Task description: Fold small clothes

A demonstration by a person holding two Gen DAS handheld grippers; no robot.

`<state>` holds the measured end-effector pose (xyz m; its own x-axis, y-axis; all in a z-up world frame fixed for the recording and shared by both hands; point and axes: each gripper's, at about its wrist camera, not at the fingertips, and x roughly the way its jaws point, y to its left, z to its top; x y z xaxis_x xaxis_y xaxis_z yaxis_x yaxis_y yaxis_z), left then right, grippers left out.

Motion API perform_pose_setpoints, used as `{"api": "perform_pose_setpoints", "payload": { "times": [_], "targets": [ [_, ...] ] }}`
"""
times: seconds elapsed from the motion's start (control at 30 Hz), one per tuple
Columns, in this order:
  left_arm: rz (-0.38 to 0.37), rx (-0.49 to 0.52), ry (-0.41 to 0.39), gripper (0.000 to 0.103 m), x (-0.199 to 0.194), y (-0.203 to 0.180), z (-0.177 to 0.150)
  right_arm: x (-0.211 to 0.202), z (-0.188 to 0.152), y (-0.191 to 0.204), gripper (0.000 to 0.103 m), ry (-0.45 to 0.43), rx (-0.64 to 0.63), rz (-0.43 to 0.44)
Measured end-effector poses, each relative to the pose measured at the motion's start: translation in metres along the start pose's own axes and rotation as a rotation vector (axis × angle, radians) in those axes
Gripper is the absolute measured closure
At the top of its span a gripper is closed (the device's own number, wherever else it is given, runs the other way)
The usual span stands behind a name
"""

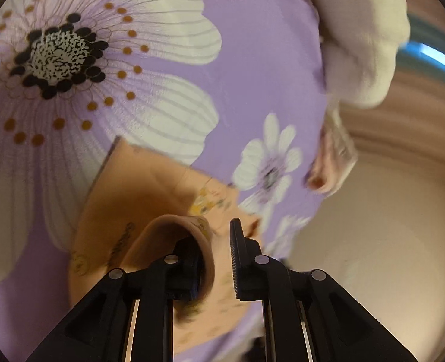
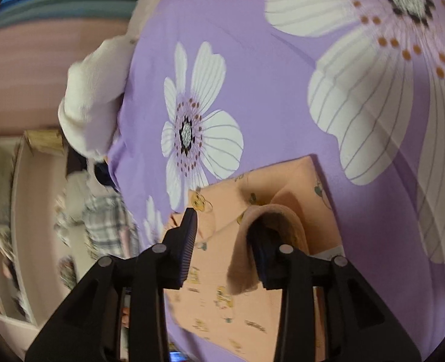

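A small peach garment with little cartoon prints [image 1: 138,193] lies partly folded on a purple bedsheet with big white flowers [image 1: 252,60]. My left gripper [image 1: 213,256] hovers right over it with jaws apart; a fold of the peach cloth drapes over the left finger [image 1: 189,259]. In the right wrist view the same garment [image 2: 222,301] lies under my right gripper [image 2: 225,247], jaws apart, with a cloth fold hanging over the right finger [image 2: 264,253].
A cream fluffy garment [image 1: 361,45] lies at the bed's edge, also in the right wrist view [image 2: 93,105]. A plaid cloth [image 2: 108,226] and white shelving [image 2: 17,211] sit beyond the bed edge. Beige floor [image 1: 388,241] is to the right.
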<state>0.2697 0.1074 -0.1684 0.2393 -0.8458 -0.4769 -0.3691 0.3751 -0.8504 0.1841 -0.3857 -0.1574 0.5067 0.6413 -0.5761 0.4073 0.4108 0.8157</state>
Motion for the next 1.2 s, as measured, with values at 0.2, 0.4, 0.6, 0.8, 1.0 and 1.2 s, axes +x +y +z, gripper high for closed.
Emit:
{"api": "perform_pose_setpoints", "payload": {
  "times": [0.2, 0.4, 0.6, 0.8, 1.0, 1.2],
  "targets": [
    [-0.074, -0.070, -0.128, 0.092, -0.016, -0.001, 0.014, -0.013, 0.013, -0.012, 0.056, -0.103, 0.131, 0.152],
    [-0.077, 0.008, -0.241, 0.092, -0.044, -0.015, 0.012, -0.041, -0.003, 0.014, 0.054, -0.196, -0.058, 0.151],
    [0.256, 0.369, -0.228, 0.092, -0.045, -0.053, -0.036, -0.055, -0.049, 0.043, 0.055, -0.175, -0.400, -0.082],
    [0.498, 0.698, -0.200, 0.092, -0.022, -0.055, -0.106, -0.051, -0.119, 0.046, 0.069, -0.179, -0.688, -0.368],
    [0.598, 0.807, -0.181, 0.092, -0.003, -0.035, -0.144, -0.030, -0.164, 0.034, 0.070, -0.262, -0.855, -0.549],
    [0.664, 0.825, -0.181, 0.092, 0.011, -0.013, -0.163, -0.009, -0.187, 0.026, 0.071, -0.271, -0.922, -0.665]
  ]
}}
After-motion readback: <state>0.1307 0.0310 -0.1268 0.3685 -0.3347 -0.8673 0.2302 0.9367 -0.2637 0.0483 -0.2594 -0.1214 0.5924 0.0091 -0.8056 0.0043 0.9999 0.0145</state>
